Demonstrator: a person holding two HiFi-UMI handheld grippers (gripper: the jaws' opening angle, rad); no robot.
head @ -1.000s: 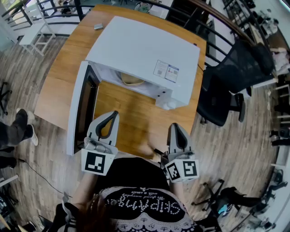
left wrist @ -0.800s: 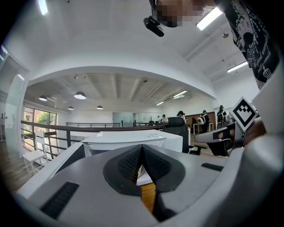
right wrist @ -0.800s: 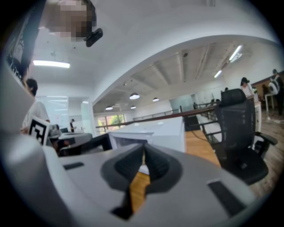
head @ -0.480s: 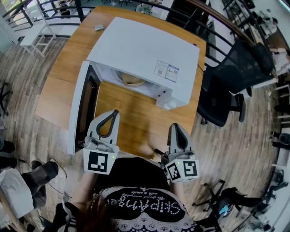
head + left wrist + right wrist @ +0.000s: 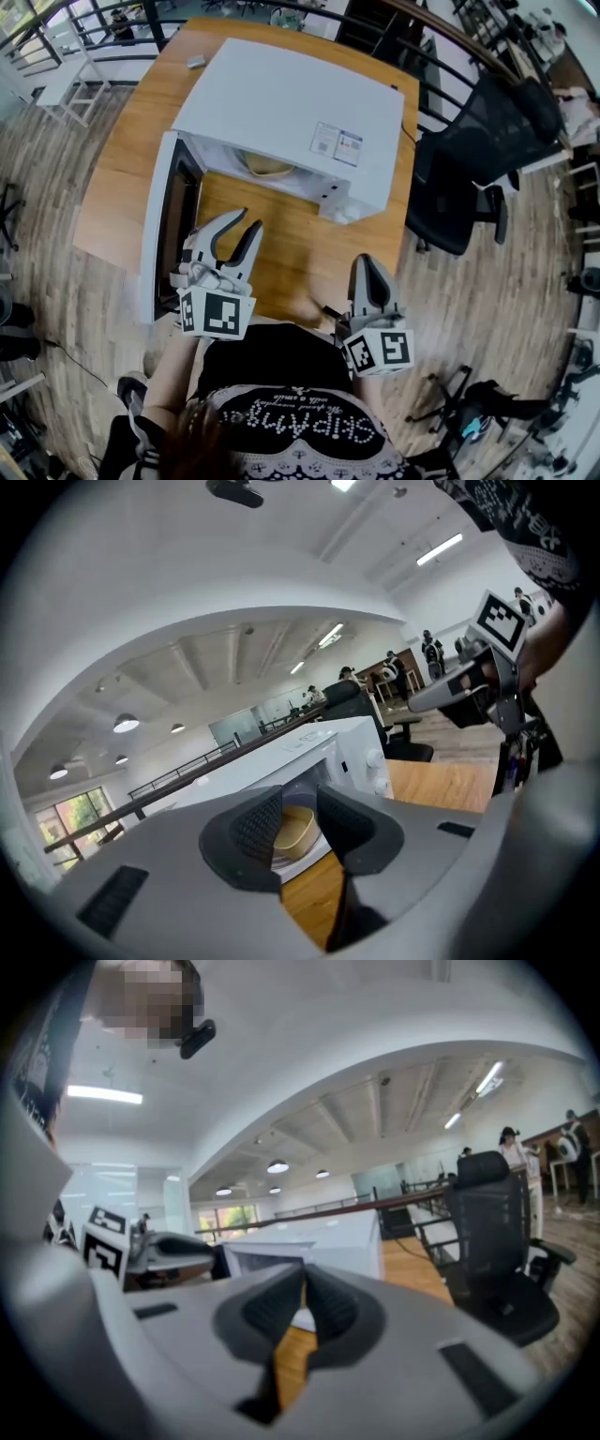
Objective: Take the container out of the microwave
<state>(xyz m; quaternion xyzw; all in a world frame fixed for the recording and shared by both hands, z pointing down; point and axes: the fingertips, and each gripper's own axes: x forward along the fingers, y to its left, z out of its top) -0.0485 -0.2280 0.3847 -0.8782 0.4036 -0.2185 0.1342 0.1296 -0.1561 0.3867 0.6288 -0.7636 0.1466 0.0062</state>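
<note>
A white microwave [image 5: 291, 112] stands on the wooden table, its door [image 5: 159, 230] swung open to the left. Inside sits a tan round container [image 5: 265, 167], which also shows between the left jaws in the left gripper view [image 5: 298, 832]. My left gripper [image 5: 246, 221] hovers over the table in front of the opening; its jaws are opening with nothing between them, well short of the container. My right gripper [image 5: 367, 264] hangs to the right, near the table's front edge, shut and empty; its pads meet in the right gripper view [image 5: 302, 1277].
A black office chair [image 5: 478, 159] stands right of the table [image 5: 281, 253]. A small grey object [image 5: 195, 62] lies at the table's far left corner. The open door walls off the left side. A railing runs behind the table.
The left gripper's jaws have gone from shut to open; it rolled and shifted slightly toward the microwave. The right gripper stayed put. A person's legs at the left edge have left the view.
</note>
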